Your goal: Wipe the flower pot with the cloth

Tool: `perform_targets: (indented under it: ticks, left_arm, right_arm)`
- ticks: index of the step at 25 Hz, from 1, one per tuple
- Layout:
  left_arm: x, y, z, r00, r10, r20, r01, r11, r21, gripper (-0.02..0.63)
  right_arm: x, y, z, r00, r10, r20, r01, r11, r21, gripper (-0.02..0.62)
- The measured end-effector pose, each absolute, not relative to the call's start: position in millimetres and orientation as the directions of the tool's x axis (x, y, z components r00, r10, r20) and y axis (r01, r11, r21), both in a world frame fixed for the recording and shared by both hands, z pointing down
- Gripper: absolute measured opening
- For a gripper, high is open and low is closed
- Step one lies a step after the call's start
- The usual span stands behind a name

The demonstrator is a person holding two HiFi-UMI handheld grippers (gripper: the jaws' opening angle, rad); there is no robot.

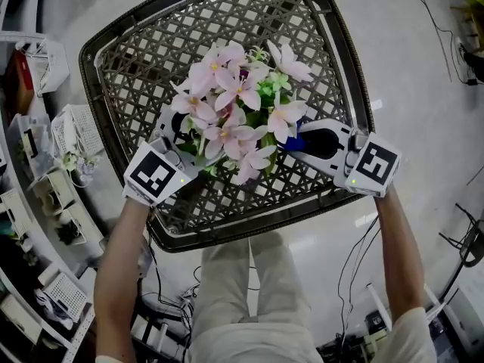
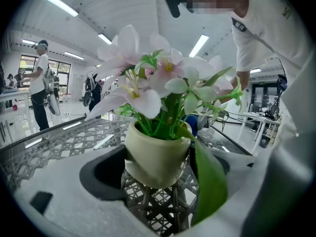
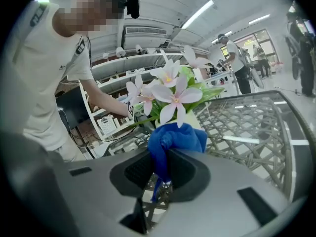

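While the left claw (image 2: 158, 181) clamped its jaws on either side of the flower pot (image 2: 157, 159), the right claw (image 3: 165, 171) pinched a blue cloth (image 3: 177, 138) tight between its own. The cloth bunched out past the jaw tips in a crumpled wad at the pot's side, opposite the left claw. The pot was cream-coloured, smooth and glossy, rounded and narrowing toward its base, and it leaned slightly. Pale pink flowers (image 1: 234, 104) rose from the pot among green leaves (image 2: 210, 181), one long leaf drooping over its rim. Beneath the pot lay the woven lattice counter (image 1: 136, 66) with its dark rim; whether the pot touched it could not be told.
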State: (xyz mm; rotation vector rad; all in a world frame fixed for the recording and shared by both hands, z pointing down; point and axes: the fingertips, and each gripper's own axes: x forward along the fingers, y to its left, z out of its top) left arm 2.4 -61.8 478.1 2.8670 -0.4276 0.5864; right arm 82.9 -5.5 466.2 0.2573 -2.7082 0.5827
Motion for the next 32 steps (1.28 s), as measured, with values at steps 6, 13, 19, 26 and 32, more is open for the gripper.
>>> perform_targets:
  ticks: [6,13,19,26,32]
  left_arm:
    - [2.2,-61.5,479.1,0.874,-0.254,0.415,-0.329,-0.936,0.121,0.405]
    - [4.8,-60.3,477.9,0.873,-0.266,0.408,-0.337,-0.935,0.112,0.405]
    - [2.9,-59.2,481.7,0.862,-0.279,0.422,-0.352,-0.930,0.104,0.405]
    - [-1.3,-58.2,479.0,0.849,-0.305,0.432,-0.375,-0.923,0.086,0.405]
    - [-18.3,-45.8,454.8,0.837,-0.362,0.411,-0.443,-0.888,0.120,0.405]
  right_arm:
    - [75.2,10.9,466.6,-0.925,-0.067,0.374,-0.219,0.898,-0.382,0.081]
    - [66.3,36.0,463.6,-0.924,0.020,0.383,-0.154,0.894,-0.420,0.081]
    - [46.2,64.6,464.2,-0.918,0.086,0.386,-0.107,0.887,-0.450,0.081]
    - [47.8,73.3,445.6,-0.936,0.030,0.350,-0.143,0.878,-0.456,0.081]
    - [55.7,79.2,416.5,-0.941,-0.040,0.336,-0.193,0.879,-0.436,0.081]
